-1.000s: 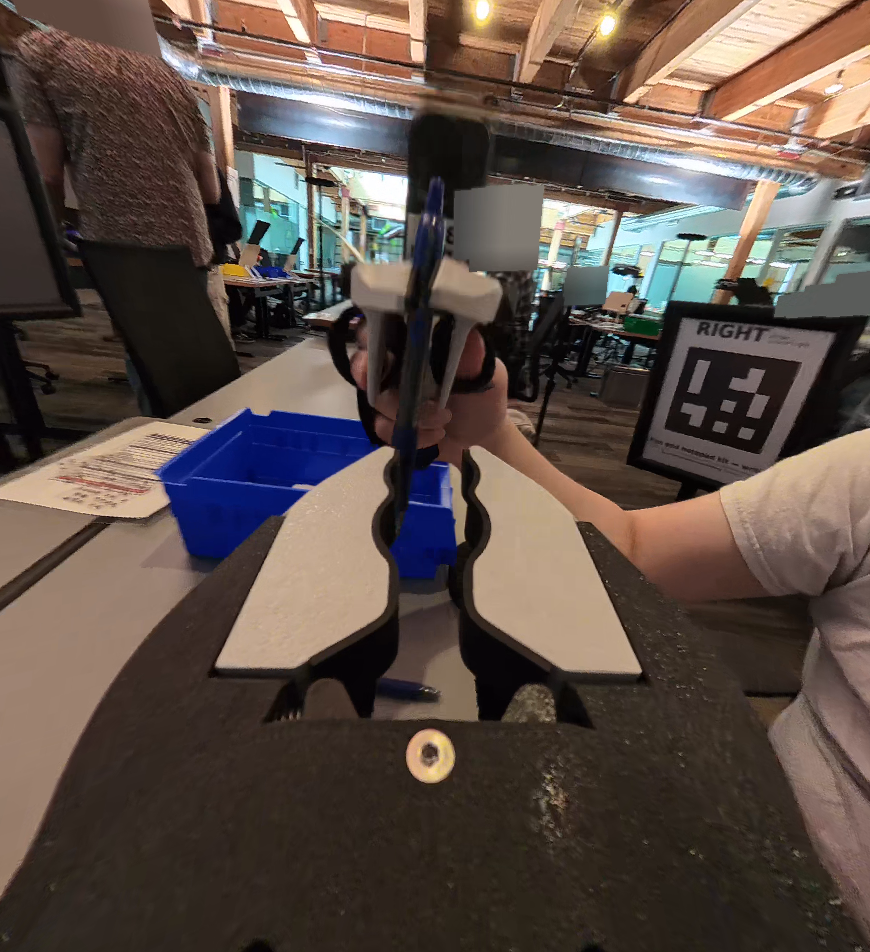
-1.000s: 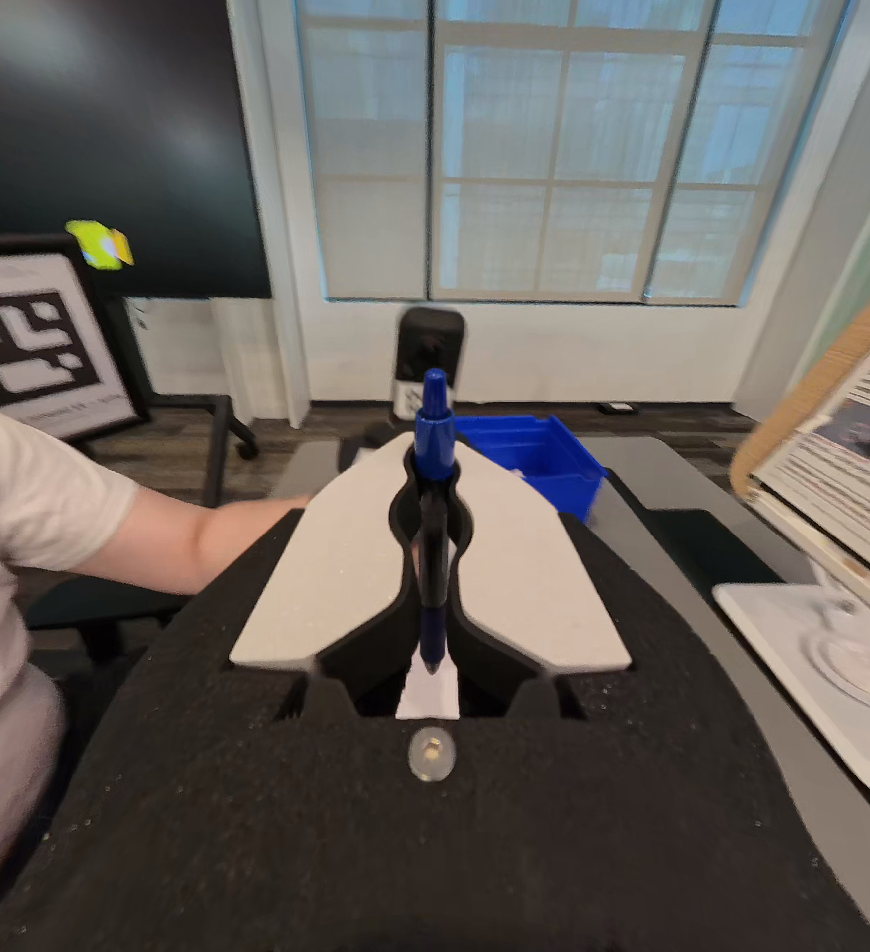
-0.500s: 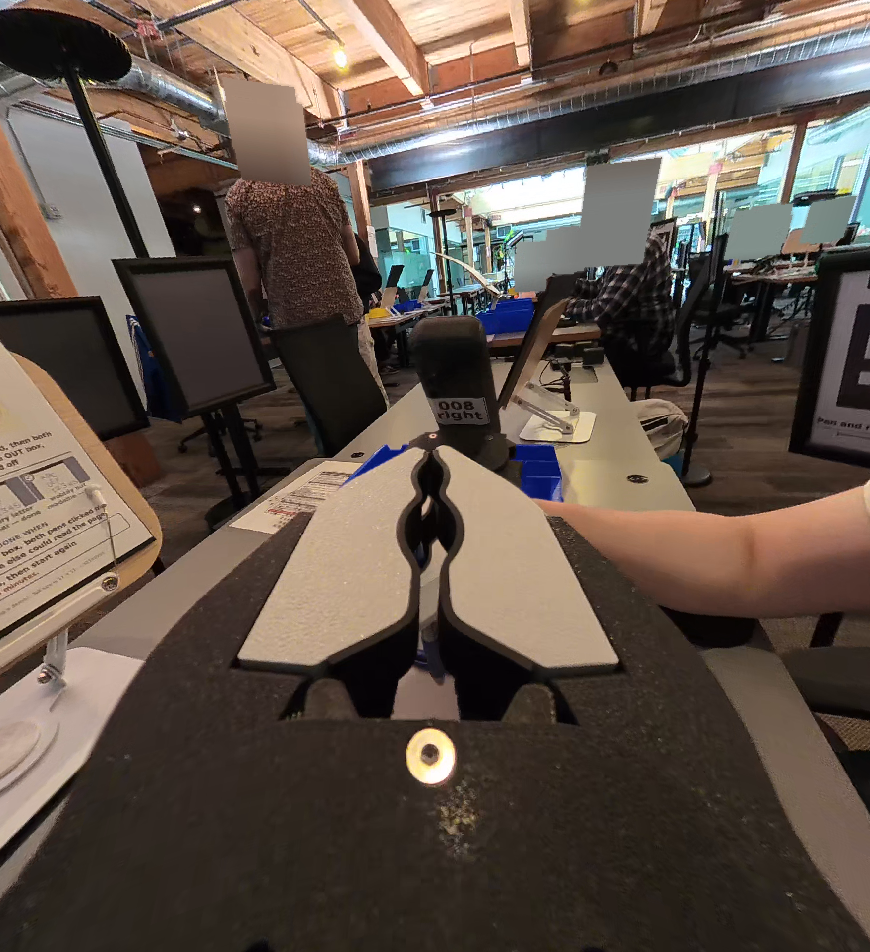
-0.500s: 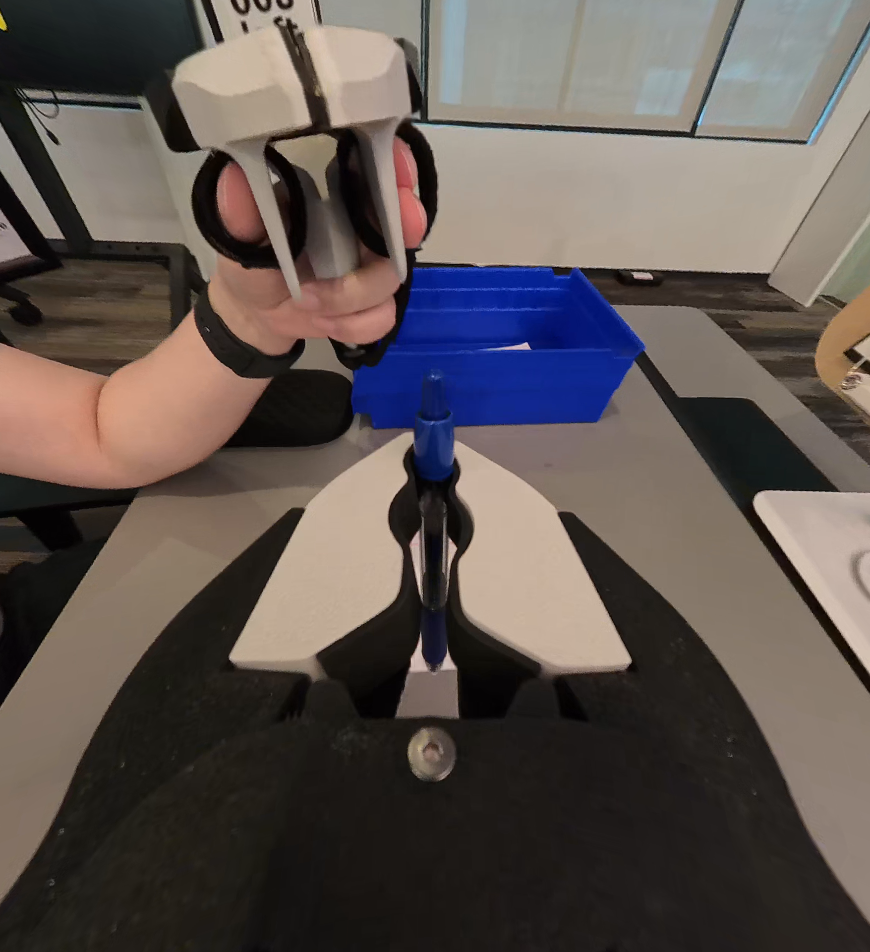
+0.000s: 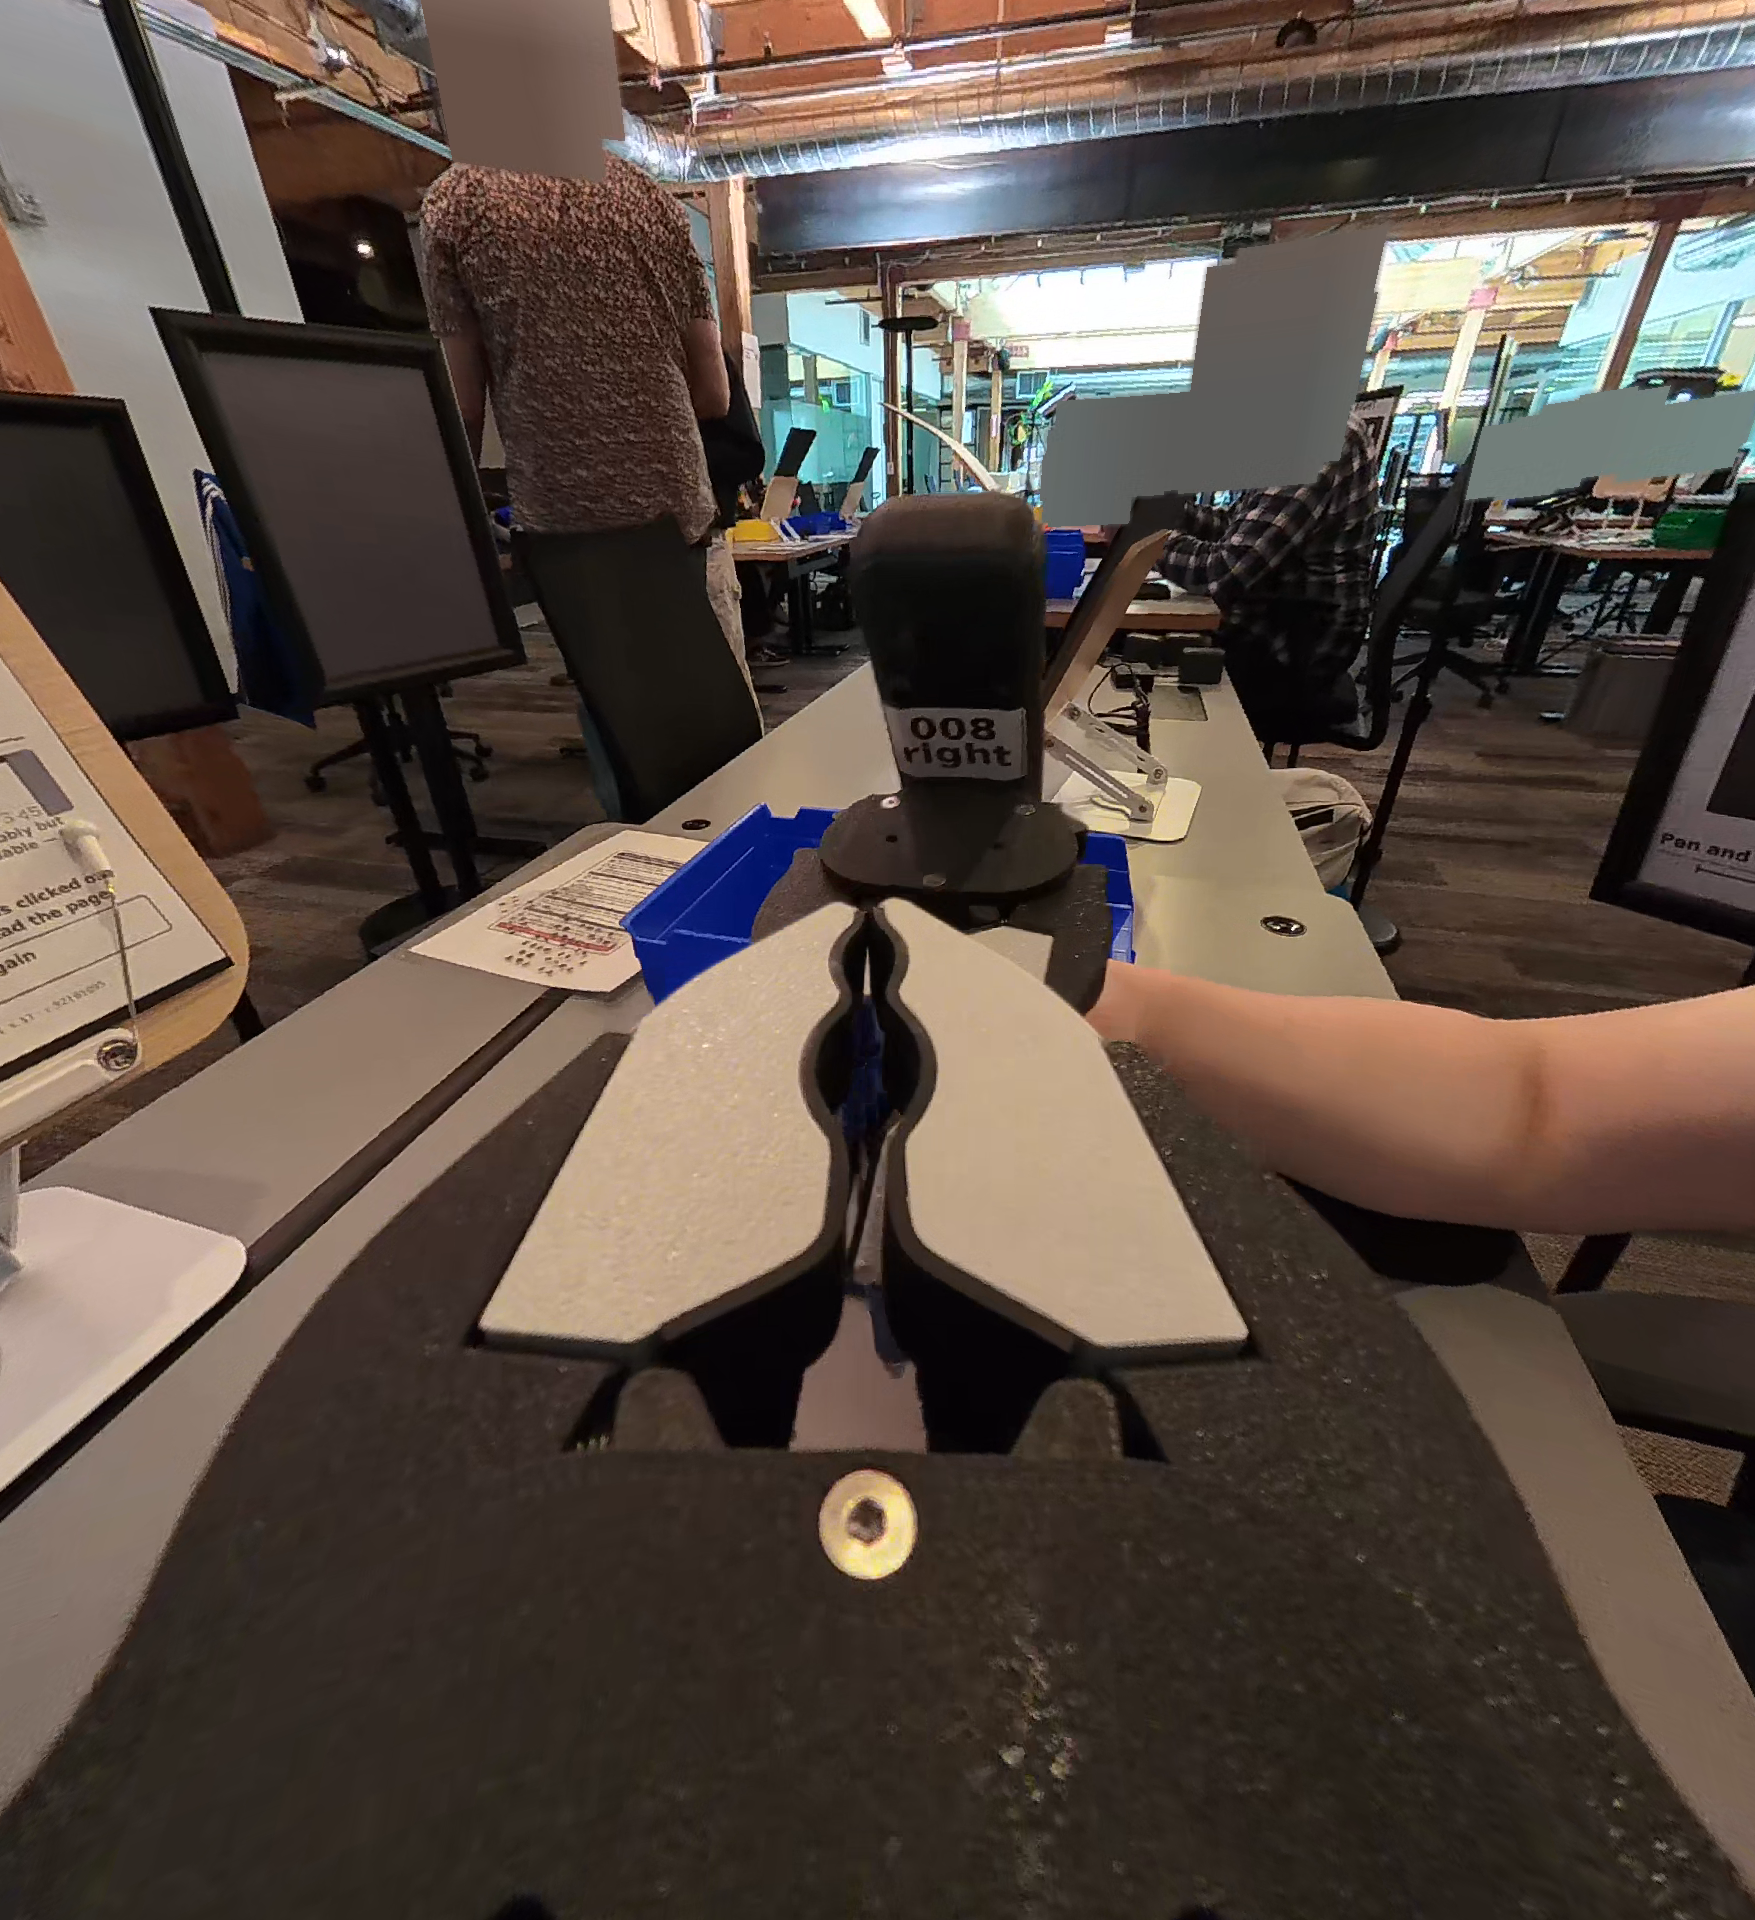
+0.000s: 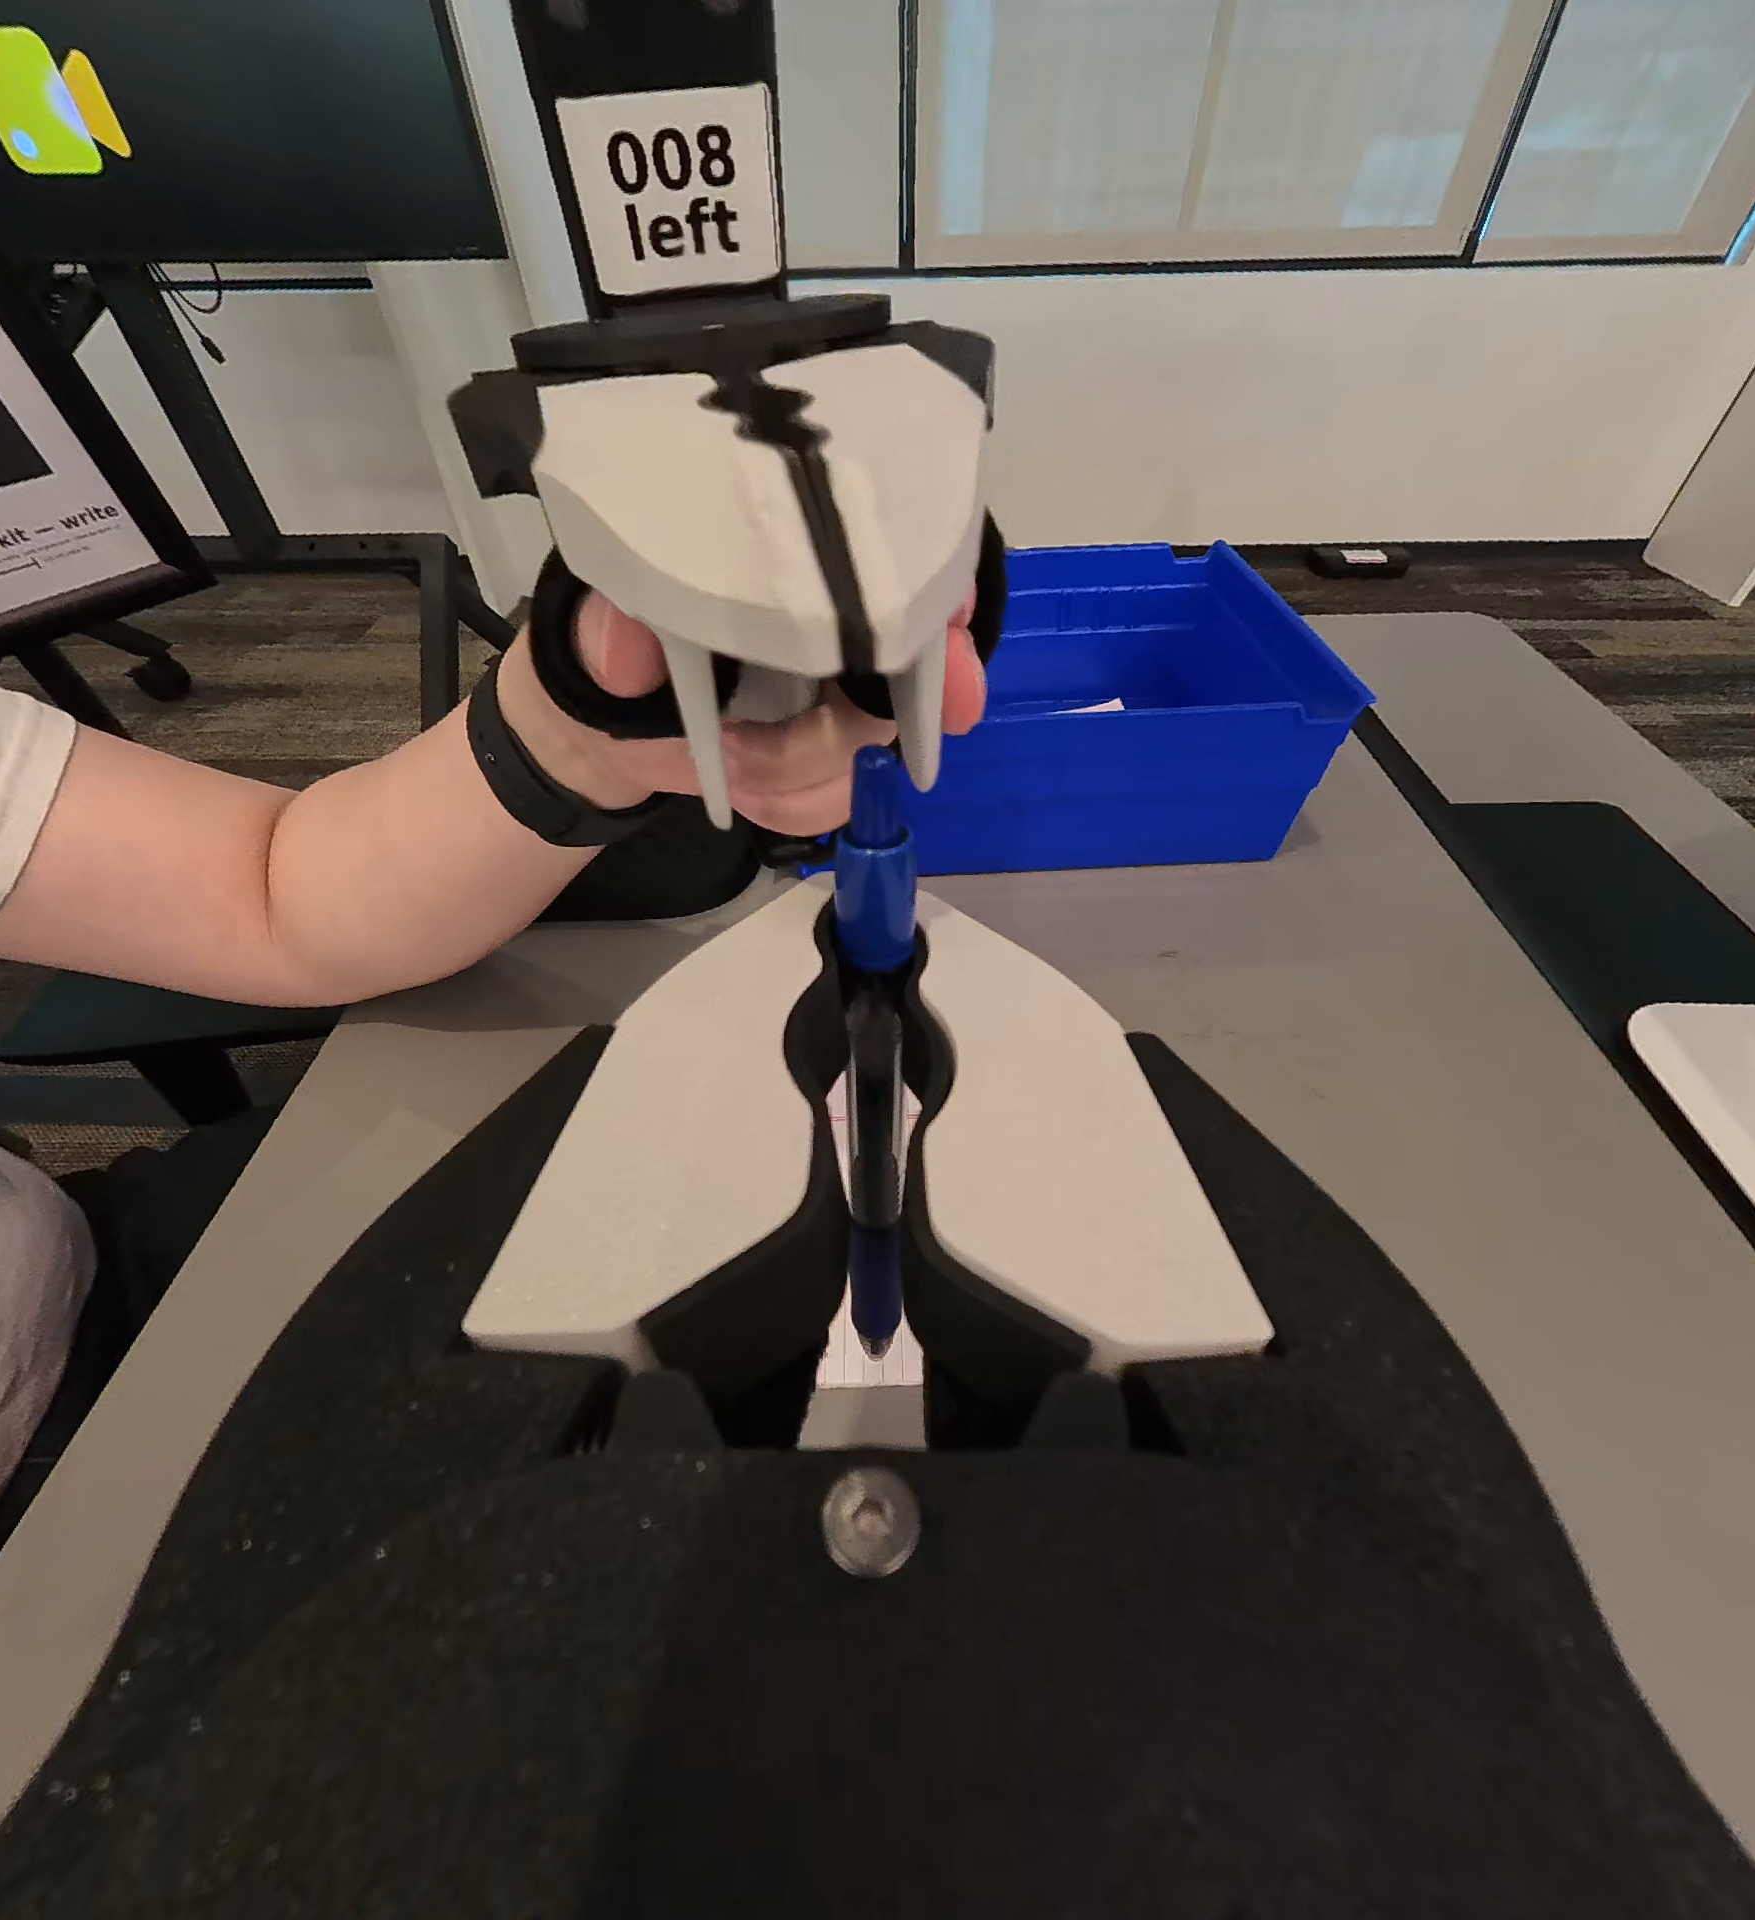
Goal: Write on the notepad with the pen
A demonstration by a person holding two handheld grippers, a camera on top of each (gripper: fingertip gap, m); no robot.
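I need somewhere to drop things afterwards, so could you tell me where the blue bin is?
In the right wrist view the blue bin sits on the table, right of centre, behind the pen.

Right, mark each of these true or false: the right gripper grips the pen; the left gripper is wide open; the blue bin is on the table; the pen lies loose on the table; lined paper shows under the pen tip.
1. The right gripper is shut on the blue pen. True.
2. The left gripper is wide open. False: its fingers are closed together.
3. The blue bin sits on the grey table, beyond the pen. True.
4. The pen lies loose on the table. False: it is clamped between the right gripper's fingers.
5. Lined paper shows beneath the pen tip. True.
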